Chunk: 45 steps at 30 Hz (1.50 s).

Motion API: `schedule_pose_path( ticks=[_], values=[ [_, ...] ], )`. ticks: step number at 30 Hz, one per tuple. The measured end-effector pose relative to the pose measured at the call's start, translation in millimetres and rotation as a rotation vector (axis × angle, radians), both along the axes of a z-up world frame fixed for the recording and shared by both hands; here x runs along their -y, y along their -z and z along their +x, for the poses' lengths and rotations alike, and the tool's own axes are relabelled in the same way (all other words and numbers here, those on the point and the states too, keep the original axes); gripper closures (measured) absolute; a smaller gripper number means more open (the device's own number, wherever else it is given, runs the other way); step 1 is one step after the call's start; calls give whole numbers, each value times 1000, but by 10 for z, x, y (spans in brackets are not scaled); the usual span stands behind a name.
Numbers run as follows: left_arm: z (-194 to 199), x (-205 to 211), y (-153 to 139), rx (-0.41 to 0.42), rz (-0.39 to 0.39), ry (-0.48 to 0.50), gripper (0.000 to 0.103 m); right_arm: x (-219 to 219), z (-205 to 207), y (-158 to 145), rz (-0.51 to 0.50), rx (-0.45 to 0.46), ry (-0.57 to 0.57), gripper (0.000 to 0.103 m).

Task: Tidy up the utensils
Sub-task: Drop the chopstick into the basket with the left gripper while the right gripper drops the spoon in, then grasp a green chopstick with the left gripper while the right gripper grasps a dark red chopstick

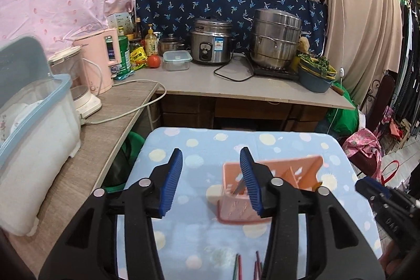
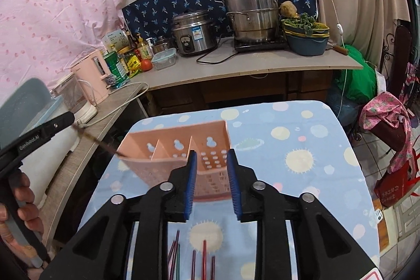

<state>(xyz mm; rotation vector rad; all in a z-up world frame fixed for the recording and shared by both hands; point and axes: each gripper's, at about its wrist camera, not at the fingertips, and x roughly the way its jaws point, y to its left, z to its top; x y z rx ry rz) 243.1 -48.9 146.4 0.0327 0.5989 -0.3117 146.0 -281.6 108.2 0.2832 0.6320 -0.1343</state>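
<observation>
Nearest, a loose row of thin red, green and purple chopsticks (image 2: 204, 259) lies on the blue table cloth with pale spots (image 2: 302, 188), still unsorted. Above them the right gripper (image 2: 212, 152) has its jaws partly apart and empty, framing the near right corner of the pink perforated plastic utensil holder (image 2: 168, 148) without pressing it. The left gripper (image 1: 211, 150) stands wider open, with nothing between its pads. A thin dark stick (image 2: 99, 144) slants from near its tip into the holder's left compartment; I cannot tell whether it touches the gripper. This looks like one chopstick delivered, so sorting is barely begun. The next move probably calls for reaching down to the row and pinching one chopstick. Far behind is a grey counter (image 2: 236, 67) crowded with steel pots
</observation>
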Motion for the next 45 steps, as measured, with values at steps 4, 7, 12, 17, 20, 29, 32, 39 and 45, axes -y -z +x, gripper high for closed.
schedule_pose_path(
  ticks=[4,7,12,17,20,29,32,39,45],
  values=[
    [-279,-189,166,-34,10,-3,59,-63,-350,116,6,-25,2,77],
    [-527,-290,329,-44,39,-13,59,-125,-610,274,16,-59,2,77],
    [-870,-379,604,-100,53,13,59,-263,-976,565,22,-127,-15,77],
    [-1207,-434,947,-159,76,35,59,-390,-1333,856,18,-198,-28,77],
    [-1360,-446,1158,-208,77,44,59,-449,-1488,1025,42,-244,-34,77],
    [-1673,-459,1597,-308,92,59,59,-649,-1651,1393,45,-321,-63,77],
    [-1743,-465,1661,-320,95,63,59,-688,-1653,1457,45,-334,-71,77],
    [-1839,-481,1761,-341,101,66,59,-748,-1644,1556,31,-359,-77,82],
    [-1874,-474,1793,-353,105,67,59,-734,-1667,1615,29,-367,-70,86]
  ],
)
